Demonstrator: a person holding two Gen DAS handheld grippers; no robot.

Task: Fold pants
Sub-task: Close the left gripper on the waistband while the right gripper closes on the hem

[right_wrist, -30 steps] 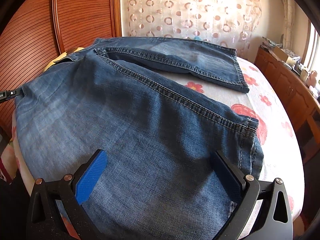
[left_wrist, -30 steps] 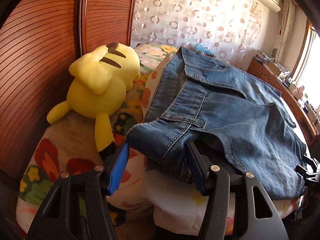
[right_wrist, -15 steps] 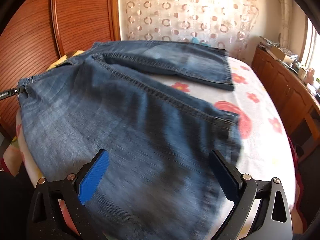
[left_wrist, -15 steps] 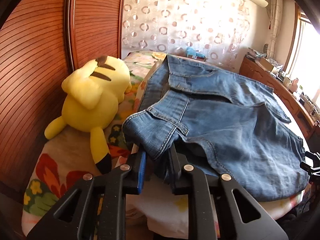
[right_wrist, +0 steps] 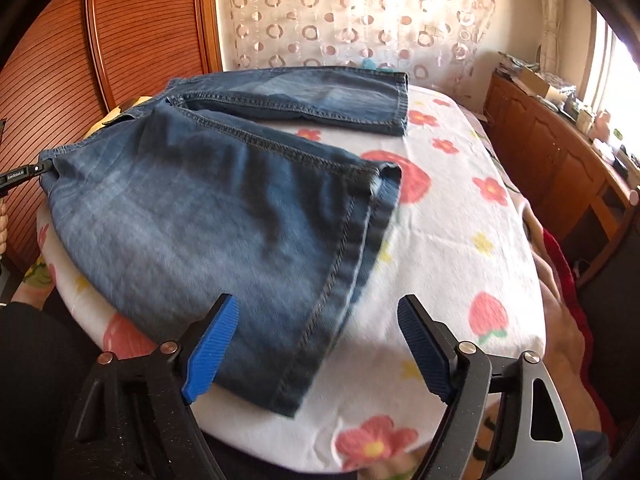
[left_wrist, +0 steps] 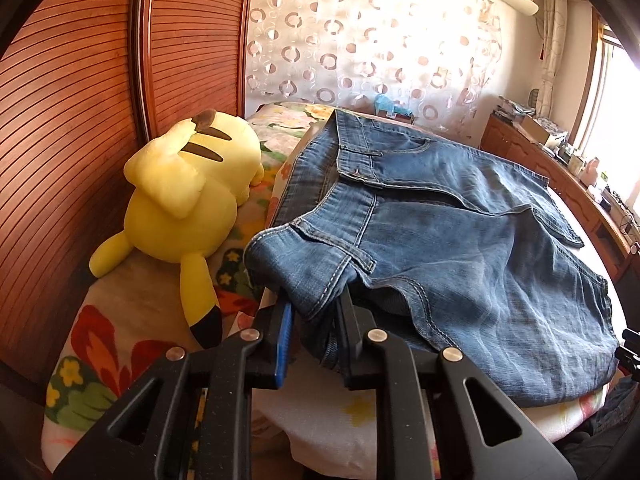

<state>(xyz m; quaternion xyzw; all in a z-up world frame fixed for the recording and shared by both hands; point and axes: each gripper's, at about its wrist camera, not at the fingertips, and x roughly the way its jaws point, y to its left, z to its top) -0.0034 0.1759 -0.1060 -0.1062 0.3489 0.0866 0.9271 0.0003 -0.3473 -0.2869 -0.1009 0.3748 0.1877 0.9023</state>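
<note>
Blue denim pants (left_wrist: 460, 248) lie spread on a bed with a flowered white blanket (right_wrist: 460, 220). My left gripper (left_wrist: 314, 312) is shut on the near corner of the waistband and holds it slightly raised. In the right wrist view the pants (right_wrist: 200, 216) show two legs, the near leg's hem (right_wrist: 344, 256) running toward my right gripper (right_wrist: 320, 344), which is open and empty just above the hem's near end. The tip of the left gripper (right_wrist: 24, 174) shows pinching the waistband at the far left.
A yellow plush toy (left_wrist: 184, 204) lies on the bed left of the pants, against a wooden slatted headboard (left_wrist: 80, 120). A wooden cabinet (right_wrist: 560, 160) with clutter runs along the right side. A patterned curtain (left_wrist: 360, 40) hangs behind.
My left gripper has closed on the waistband corner and stays shut. My right gripper has drawn back to the right, from over the leg to the hem's end, still open.
</note>
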